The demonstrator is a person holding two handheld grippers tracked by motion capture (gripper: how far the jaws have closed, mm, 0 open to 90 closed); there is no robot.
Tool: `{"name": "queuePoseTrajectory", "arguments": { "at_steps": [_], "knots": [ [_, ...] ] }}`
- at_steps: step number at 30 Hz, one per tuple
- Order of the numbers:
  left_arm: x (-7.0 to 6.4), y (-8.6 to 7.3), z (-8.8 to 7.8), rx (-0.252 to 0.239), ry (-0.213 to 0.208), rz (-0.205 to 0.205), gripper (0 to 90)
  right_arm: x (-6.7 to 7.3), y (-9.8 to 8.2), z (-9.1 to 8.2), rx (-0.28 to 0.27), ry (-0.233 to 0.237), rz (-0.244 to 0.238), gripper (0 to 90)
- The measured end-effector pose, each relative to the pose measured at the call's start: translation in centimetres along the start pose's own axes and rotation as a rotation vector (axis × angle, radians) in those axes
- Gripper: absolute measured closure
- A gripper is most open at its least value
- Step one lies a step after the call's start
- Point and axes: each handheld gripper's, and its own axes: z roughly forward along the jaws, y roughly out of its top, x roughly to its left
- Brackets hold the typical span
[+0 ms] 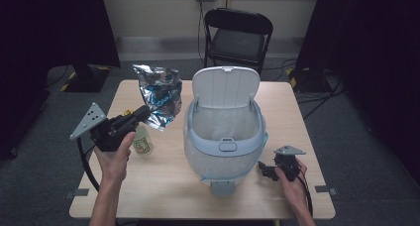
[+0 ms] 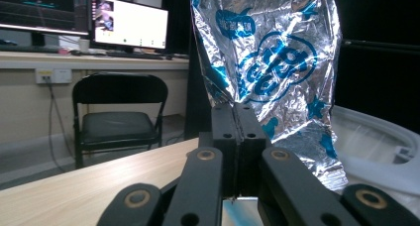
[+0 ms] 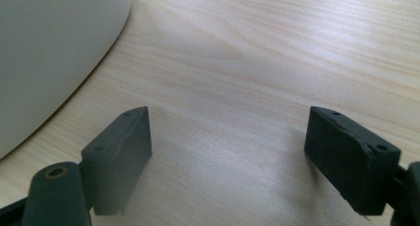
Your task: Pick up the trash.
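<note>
A crinkled silver foil bag (image 1: 159, 92) with blue print hangs above the table's left side, and my left gripper (image 1: 143, 112) is shut on its lower edge. In the left gripper view the bag (image 2: 270, 62) rises from between the closed jaws of that gripper (image 2: 237, 112). A white bin (image 1: 225, 132) with a raised lid and a liner stands in the middle of the table. My right gripper (image 1: 265, 169) rests low by the bin's right side, open, with nothing between its fingers (image 3: 124, 146). The bin's wall (image 3: 54, 47) curves past at the left in the right gripper view.
A small pale bottle with a label (image 1: 142, 142) stands on the wooden table (image 1: 163, 186) just under my left gripper. A black folding chair (image 1: 237, 35) stands beyond the table's far edge. Monitors (image 2: 126, 23) sit on a desk in the background.
</note>
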Motion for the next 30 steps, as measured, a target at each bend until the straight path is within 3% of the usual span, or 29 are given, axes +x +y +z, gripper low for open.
{"name": "queuePoseTrajectory", "arguments": {
  "at_steps": [10,12,30],
  "knots": [
    [-1.2,1.6,1.6,-0.016,-0.050,0.023,89.9,0.0,0.0,0.0,0.000,0.000,0.000,17.3],
    [-1.2,1.9,2.1,-0.016,-0.058,0.012,89.9,0.0,0.0,0.0,0.000,0.000,0.000,17.3],
    [-3.7,3.1,5.9,0.018,-0.164,0.033,89.8,0.0,0.0,0.0,0.000,0.000,-0.001,17.3]
  ]
}}
